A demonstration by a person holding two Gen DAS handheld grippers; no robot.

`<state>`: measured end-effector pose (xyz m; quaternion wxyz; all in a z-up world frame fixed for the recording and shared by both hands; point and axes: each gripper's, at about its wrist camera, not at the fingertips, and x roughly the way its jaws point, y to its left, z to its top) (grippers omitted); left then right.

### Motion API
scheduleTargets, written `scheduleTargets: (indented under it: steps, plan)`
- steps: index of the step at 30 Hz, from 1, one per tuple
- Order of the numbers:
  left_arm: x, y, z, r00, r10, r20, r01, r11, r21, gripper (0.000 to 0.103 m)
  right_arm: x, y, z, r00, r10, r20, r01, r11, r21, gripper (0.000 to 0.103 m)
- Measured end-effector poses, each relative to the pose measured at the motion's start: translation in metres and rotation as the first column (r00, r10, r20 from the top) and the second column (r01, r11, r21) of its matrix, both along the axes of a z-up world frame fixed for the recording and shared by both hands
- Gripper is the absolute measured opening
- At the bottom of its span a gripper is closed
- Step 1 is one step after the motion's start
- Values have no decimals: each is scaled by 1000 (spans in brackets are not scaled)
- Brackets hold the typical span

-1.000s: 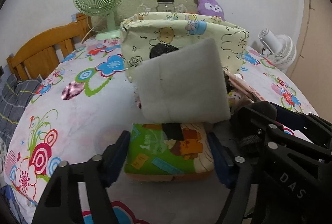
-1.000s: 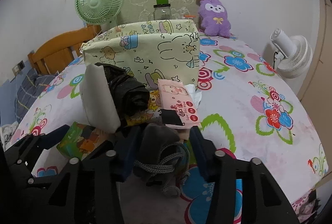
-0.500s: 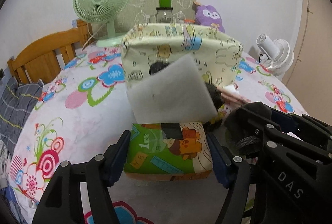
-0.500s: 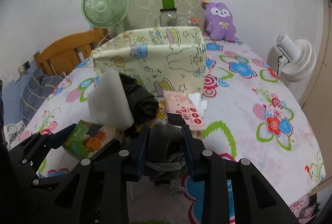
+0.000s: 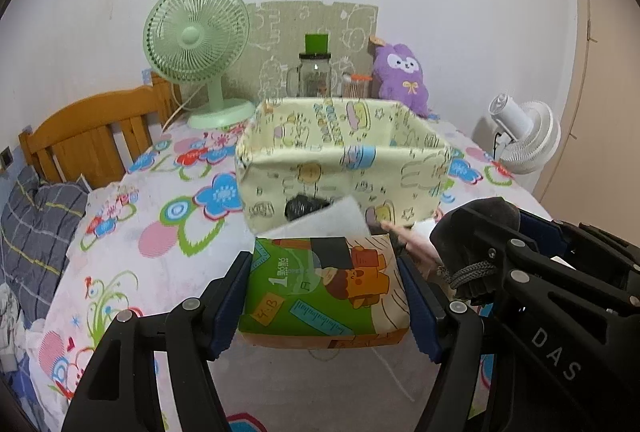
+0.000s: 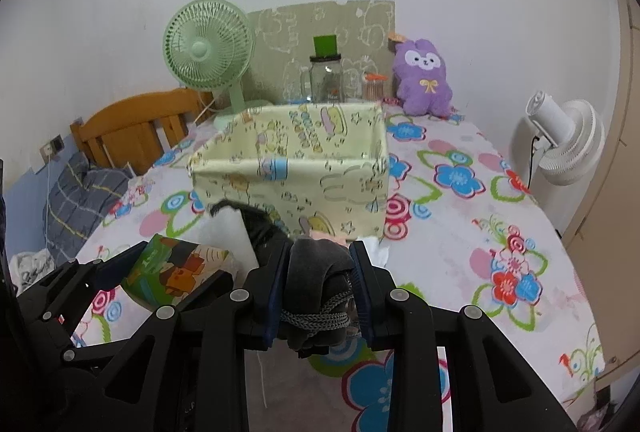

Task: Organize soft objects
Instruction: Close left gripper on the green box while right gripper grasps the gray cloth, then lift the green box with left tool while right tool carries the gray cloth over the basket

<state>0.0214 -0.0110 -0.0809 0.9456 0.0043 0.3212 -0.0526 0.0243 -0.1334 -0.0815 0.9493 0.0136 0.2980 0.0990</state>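
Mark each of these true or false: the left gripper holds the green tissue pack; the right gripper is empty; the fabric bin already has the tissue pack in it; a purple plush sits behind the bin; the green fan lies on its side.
1. The left gripper holds the green tissue pack. True.
2. The right gripper is empty. False: its jaws have just been closing and now clamp a dark grey cloth bundle.
3. The fabric bin already holds the tissue pack. False: the pack is in front of it, in the gripper.
4. A purple plush sits behind the bin. True.
5. The green fan lies on its side. False: it stands upright.
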Motion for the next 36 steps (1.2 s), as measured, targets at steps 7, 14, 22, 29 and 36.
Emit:
scheduleTargets:
  steps: [7,14,22,29,36]
  plan:
    - [6,-3,19,999,11,34,-11,1000,13,72,4,-3,20,999,-12,31,11,1000,4,34]
    - [10,-5,33,998,25,61,-27,999,38,72,8,-4,34,998,-32,50,32,999,-5,34]
    - [18,-6,46,995,21,93,-24,999,39,72,15,-6,48,996,-53,68,53,999,-6,34]
    - [33,-8,50,995,12,98,-16,999,38,72,27,-8,54,994,-78,70,79,997,-13,34]
    - [50,-6,53,994,23,108,-27,999,31,72,45,-8,58,994,-77,77,78,997,-5,34]
